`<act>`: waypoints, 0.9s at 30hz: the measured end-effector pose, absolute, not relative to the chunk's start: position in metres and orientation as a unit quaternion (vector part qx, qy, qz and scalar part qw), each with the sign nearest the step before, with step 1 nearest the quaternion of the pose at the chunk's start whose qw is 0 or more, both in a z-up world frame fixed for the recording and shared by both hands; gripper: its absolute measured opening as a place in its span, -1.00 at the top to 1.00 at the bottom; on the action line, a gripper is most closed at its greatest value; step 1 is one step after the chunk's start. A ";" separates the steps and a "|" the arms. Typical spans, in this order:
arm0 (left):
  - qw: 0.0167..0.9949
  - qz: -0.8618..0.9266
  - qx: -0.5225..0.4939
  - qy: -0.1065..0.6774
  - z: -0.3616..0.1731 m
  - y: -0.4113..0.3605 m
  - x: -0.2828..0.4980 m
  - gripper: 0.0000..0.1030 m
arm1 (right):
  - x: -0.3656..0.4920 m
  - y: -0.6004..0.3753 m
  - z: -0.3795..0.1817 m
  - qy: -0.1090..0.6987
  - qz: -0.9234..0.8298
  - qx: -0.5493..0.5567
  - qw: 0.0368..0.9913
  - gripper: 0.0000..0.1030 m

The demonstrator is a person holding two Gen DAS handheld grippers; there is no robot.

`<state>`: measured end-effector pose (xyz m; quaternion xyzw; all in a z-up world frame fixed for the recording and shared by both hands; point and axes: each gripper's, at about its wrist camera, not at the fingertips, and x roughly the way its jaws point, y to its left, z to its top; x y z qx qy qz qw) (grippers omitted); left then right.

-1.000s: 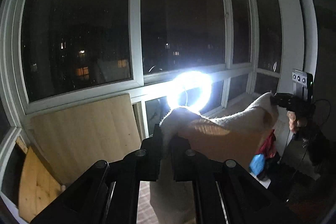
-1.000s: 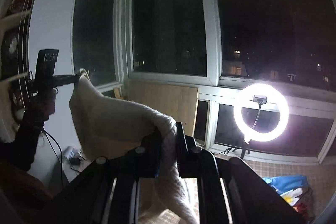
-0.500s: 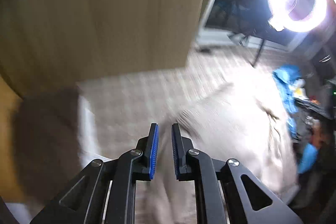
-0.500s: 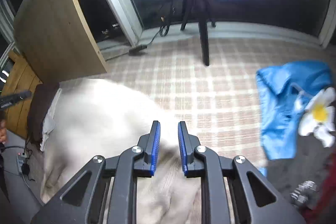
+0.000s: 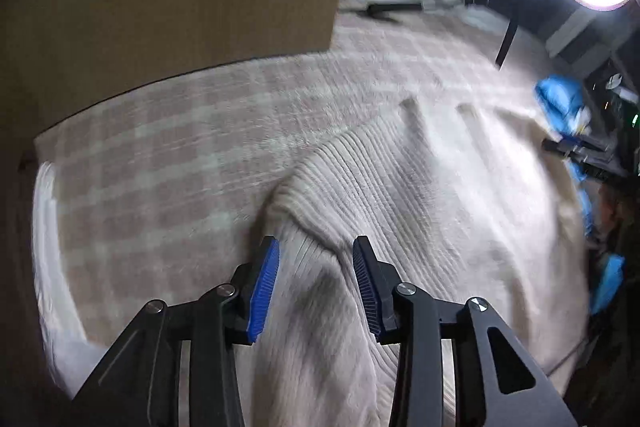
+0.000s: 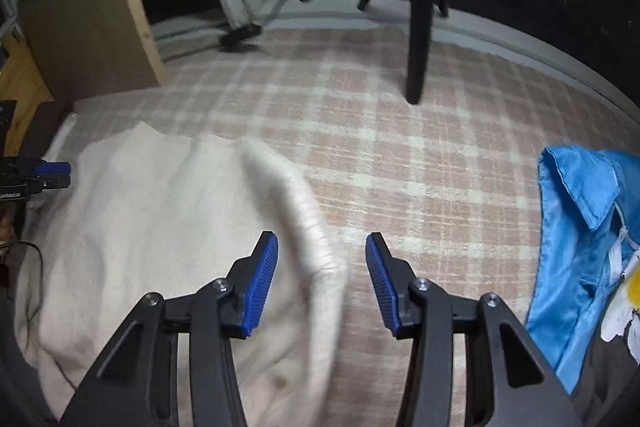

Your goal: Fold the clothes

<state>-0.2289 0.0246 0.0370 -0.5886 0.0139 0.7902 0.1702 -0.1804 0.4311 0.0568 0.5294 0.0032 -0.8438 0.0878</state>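
Your left gripper (image 5: 315, 259) points down and forward, its jaws spread wide, blue pads (image 5: 264, 291) facing each other at 6 o'clock in its own view. Your right gripper (image 6: 322, 255) stands the same way, jaws parted, nothing clamped between them. From the right wrist view, your left gripper's tip shows at 9 o'clock, held level.
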 end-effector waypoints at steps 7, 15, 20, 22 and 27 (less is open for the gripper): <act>0.155 0.811 -0.562 0.049 0.037 0.044 -0.218 0.88 | -0.188 0.440 0.034 -0.050 -0.829 0.543 0.122 0.68; 0.139 0.847 -0.508 0.066 0.116 0.008 -0.208 0.90 | -0.160 0.444 0.121 -0.065 -0.863 0.467 0.183 0.84; 0.095 0.861 -0.493 0.077 0.120 -0.013 -0.237 0.89 | -0.180 0.430 0.149 -0.038 -0.879 0.433 0.197 0.84; 0.076 0.866 -0.488 0.080 0.119 -0.022 -0.250 0.84 | -0.203 0.421 0.129 -0.010 -0.876 0.445 0.184 0.82; 0.044 0.840 -0.540 0.023 0.092 -0.050 -0.255 0.85 | -0.226 0.419 0.073 0.018 -0.839 0.531 0.117 0.71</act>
